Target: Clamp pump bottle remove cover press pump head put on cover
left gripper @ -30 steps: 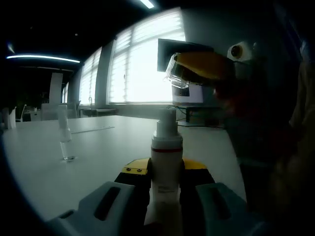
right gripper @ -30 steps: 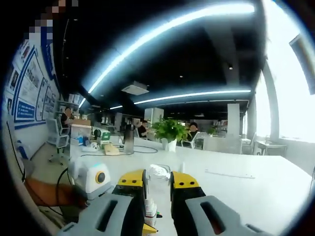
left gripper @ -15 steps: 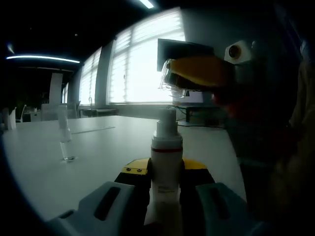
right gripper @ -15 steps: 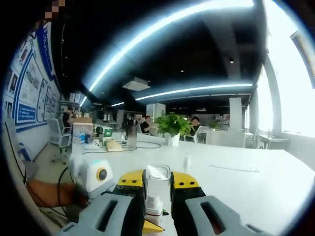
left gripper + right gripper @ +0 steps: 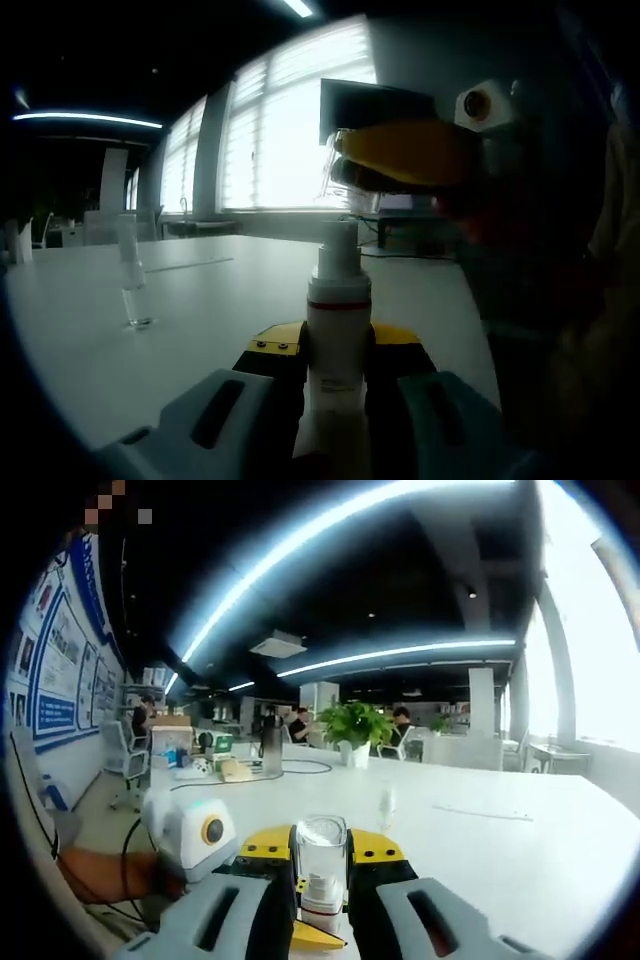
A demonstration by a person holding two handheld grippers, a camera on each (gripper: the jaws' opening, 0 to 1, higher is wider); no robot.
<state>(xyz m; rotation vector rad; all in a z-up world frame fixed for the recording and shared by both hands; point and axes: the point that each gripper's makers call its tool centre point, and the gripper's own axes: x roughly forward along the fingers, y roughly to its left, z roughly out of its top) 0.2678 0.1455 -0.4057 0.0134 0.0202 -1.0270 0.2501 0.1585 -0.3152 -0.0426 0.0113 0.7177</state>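
Note:
A white pump bottle (image 5: pixel 338 310) with a red band stands upright on the white table (image 5: pixel 200 300), and my left gripper (image 5: pixel 338 345) is shut on its body. My right gripper (image 5: pixel 400 160) reaches in from the right, shut on a clear plastic cover (image 5: pixel 340 180) held just above the pump head (image 5: pixel 338 235). In the right gripper view the clear cover (image 5: pixel 322 852) sits between the yellow pads of my right gripper (image 5: pixel 322 845). The pump head (image 5: pixel 320 890) shows at the cover's lower end. Whether they touch is unclear.
A small clear bottle (image 5: pixel 130 285) stands on the table to the left, also seen further off as a small clear bottle (image 5: pixel 384 805). A potted plant (image 5: pixel 355 730), chairs and people sit at far desks. A hand (image 5: pixel 100 872) holds the left gripper.
My right gripper has carried the clear cover leftward and down until it hangs over the pump head. The bottle and my left gripper have stayed still.

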